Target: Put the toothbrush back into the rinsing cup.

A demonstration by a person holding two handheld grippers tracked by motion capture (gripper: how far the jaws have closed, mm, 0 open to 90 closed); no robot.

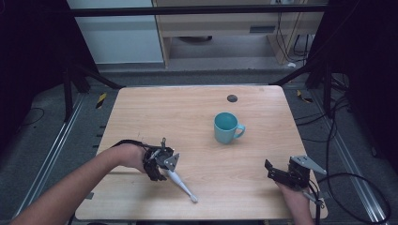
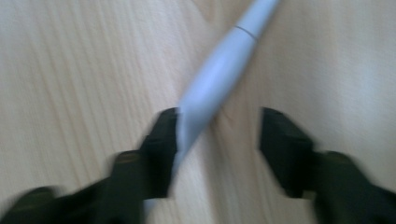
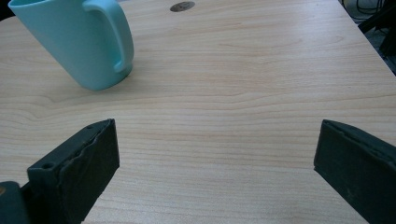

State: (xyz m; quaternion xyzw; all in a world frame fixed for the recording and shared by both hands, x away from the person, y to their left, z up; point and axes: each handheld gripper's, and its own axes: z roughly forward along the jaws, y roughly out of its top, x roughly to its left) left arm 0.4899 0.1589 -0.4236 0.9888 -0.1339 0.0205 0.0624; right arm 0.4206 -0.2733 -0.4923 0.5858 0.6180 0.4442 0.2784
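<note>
Left claw (image 2: 217,144): jaws apart, straddling the thick end of the white toothbrush (image 2: 219,77), one jaw touching it.
Right claw (image 3: 215,163): jaws wide apart, nothing between.
Toothbrush: flat on the tabletop (image 1: 197,117), near the front-left.
Teal mug (image 1: 227,127): upright, mid-tabletop.

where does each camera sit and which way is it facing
High view: above the person's side, looking forward and down at the table; both forearms, left gripper and right gripper show.
Left gripper view: on the left gripper, looking down close at a white toothbrush between its open jaws.
Right gripper view: on the right gripper, low, looking across the table at the teal mug; jaws wide apart.
Shared: high and right views show the mug; high and left show the toothbrush.
</note>
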